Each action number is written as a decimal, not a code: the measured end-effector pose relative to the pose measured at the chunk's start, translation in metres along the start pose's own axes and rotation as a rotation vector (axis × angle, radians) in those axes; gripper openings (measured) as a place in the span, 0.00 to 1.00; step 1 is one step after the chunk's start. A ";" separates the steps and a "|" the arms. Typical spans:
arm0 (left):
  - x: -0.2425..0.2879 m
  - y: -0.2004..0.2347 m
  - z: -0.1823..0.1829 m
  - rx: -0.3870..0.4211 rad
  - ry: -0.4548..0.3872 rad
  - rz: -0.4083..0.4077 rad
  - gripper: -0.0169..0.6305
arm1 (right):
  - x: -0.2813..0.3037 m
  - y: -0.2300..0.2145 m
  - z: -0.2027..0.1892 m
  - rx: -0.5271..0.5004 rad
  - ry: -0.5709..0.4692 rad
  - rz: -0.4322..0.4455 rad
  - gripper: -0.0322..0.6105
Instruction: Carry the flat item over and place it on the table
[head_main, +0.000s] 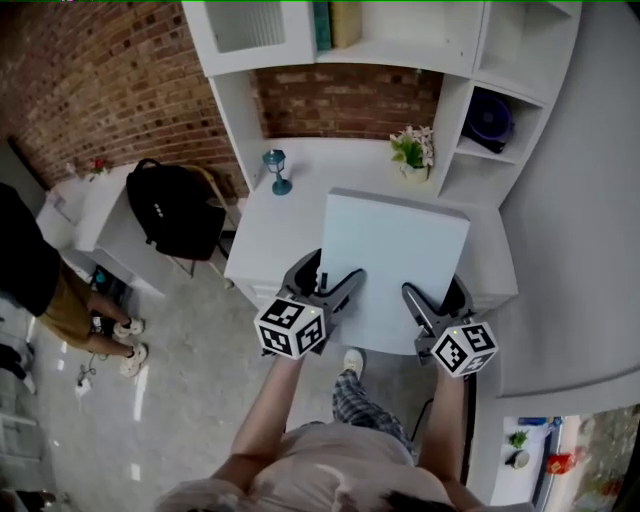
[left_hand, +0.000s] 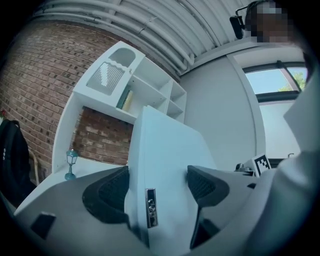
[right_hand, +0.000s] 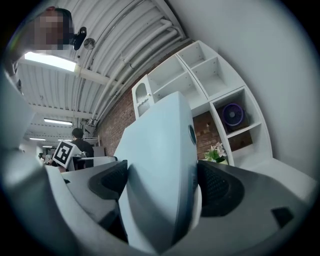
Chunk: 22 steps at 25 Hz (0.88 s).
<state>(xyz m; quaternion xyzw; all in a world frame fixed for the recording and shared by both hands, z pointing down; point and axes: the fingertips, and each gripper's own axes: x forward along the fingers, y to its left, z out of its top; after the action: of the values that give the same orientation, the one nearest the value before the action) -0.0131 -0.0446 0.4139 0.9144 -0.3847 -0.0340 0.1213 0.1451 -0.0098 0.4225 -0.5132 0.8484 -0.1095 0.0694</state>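
A flat pale-blue slab (head_main: 395, 262) is held level over the white table (head_main: 285, 215), its near edge toward me. My left gripper (head_main: 335, 287) is shut on the slab's near left corner, and my right gripper (head_main: 436, 300) is shut on its near right corner. In the left gripper view the slab (left_hand: 165, 155) stands edge-on between the jaws of the left gripper (left_hand: 157, 187), with a small metal port on its edge. In the right gripper view the slab (right_hand: 160, 160) fills the gap of the right gripper (right_hand: 165, 187), both pads pressed against it.
On the table stand a teal lantern (head_main: 276, 170) at back left and a potted flower (head_main: 414, 153) at back right. White shelves rise behind, with a purple fan (head_main: 490, 120) in a cubby. A black backpack (head_main: 175, 208) rests at left, near a person (head_main: 45, 285).
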 end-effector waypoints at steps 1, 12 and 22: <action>0.018 0.012 0.004 -0.002 0.002 0.007 0.57 | 0.018 -0.013 0.005 -0.002 0.004 0.004 0.73; 0.154 0.130 0.033 -0.011 0.004 0.076 0.57 | 0.186 -0.109 0.027 -0.036 0.048 0.077 0.73; 0.195 0.173 0.039 -0.027 0.024 0.101 0.57 | 0.242 -0.137 0.030 -0.029 0.056 0.087 0.73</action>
<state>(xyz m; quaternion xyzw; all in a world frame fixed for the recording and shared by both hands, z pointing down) -0.0027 -0.3081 0.4249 0.8925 -0.4283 -0.0223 0.1398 0.1566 -0.2892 0.4278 -0.4735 0.8731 -0.1084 0.0427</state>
